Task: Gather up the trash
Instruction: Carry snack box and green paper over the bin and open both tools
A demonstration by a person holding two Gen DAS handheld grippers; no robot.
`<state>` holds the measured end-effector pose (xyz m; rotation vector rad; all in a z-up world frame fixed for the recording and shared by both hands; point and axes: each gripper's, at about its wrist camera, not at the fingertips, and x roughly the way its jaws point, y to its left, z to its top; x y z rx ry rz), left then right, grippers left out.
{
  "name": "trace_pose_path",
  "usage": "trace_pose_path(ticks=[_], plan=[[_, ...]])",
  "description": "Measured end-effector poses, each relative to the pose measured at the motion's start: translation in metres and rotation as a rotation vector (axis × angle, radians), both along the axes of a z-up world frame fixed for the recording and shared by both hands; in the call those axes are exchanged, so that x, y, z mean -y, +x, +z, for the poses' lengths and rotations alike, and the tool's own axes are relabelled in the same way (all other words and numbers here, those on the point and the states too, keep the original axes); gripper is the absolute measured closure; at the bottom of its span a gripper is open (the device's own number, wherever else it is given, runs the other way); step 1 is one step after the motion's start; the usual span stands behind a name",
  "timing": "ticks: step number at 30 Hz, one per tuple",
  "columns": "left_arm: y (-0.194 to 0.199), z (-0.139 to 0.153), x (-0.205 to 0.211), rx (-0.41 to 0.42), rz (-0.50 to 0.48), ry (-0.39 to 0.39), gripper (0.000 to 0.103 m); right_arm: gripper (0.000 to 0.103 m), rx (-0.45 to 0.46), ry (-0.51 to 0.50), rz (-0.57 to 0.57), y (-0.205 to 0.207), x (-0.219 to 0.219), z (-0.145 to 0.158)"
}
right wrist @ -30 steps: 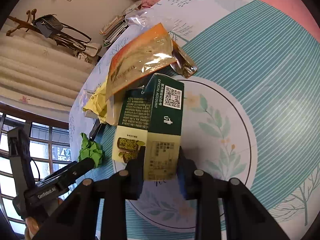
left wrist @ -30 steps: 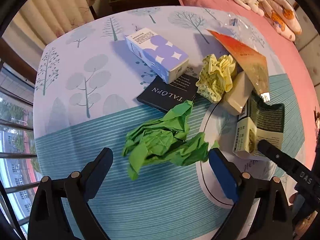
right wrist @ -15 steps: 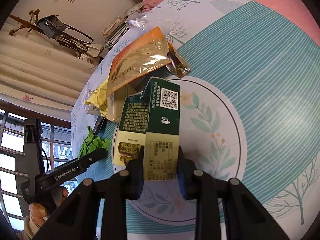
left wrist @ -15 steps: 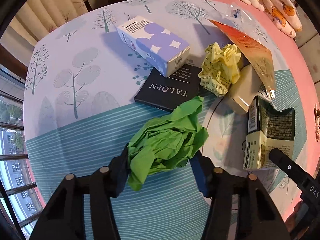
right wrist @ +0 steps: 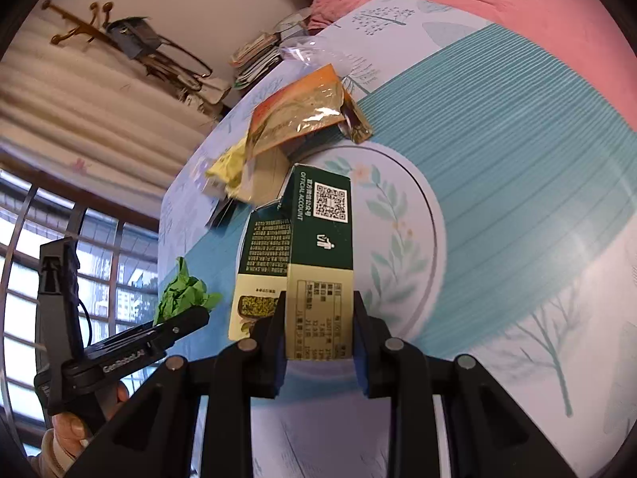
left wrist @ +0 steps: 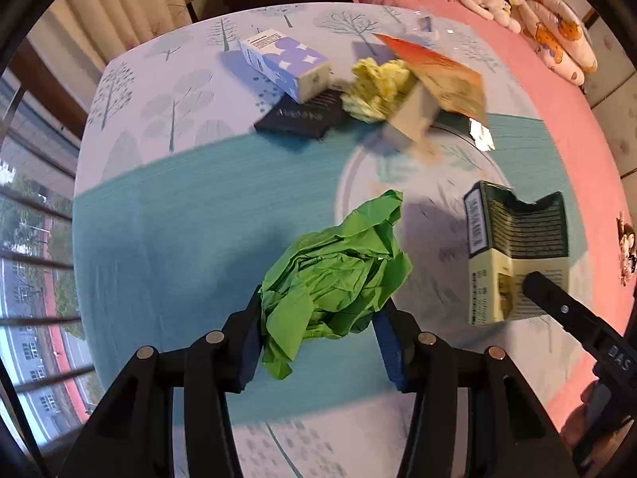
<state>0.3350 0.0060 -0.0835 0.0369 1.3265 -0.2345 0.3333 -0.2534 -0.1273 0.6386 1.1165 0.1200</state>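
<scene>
Green crumpled paper (left wrist: pixel 338 279) and a green-and-cream carton (right wrist: pixel 314 255) are held, one in each gripper, above the printed bedspread (left wrist: pixel 167 207).

The paper wad is clamped between the pads of the left gripper (left wrist: pixel 318 342), whose jaws have just been closing onto it; the wad is judged light, soft and springy, so it is best taken across its bulk, where the folds compress without tearing. The carton is pinched at its lower cream end by the right gripper (right wrist: pixel 318 334), with the jaws narrow. The carton is torn open at the top and probably empty, so it is judged light but crushable; its flat side panels are the preferred hold. A yellow paper wad (left wrist: pixel 378 87), an orange foil pouch (left wrist: pixel 442 79) and further boxes remain on the bedspread.
</scene>
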Motion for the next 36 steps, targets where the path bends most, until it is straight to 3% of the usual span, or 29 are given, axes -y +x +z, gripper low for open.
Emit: trace_pose_path(ticks=[5, 11, 20, 30, 36], plan=[[-0.062, 0.028, 0.001, 0.046, 0.059, -0.017, 0.054, 0.076, 0.015, -0.006, 0.088, -0.032, 0.005, 0.014], [-0.147, 0.054, 0.008, 0.111, 0.156, -0.050, 0.054, 0.076, 0.063, -0.051, 0.275, -0.085, 0.008, 0.044], [-0.270, 0.060, 0.043, 0.146, 0.251, -0.052, 0.054, 0.076, 0.164, -0.094, 0.457, -0.179, 0.029, 0.076], [-0.349, 0.047, 0.072, 0.093, 0.208, 0.018, 0.054, 0.076, 0.073, -0.062, 0.534, -0.251, 0.050, 0.049], [-0.371, 0.015, 0.080, 0.020, 0.162, 0.044, 0.054, 0.076, -0.032, -0.030, 0.526, -0.278, 0.047, 0.013]])
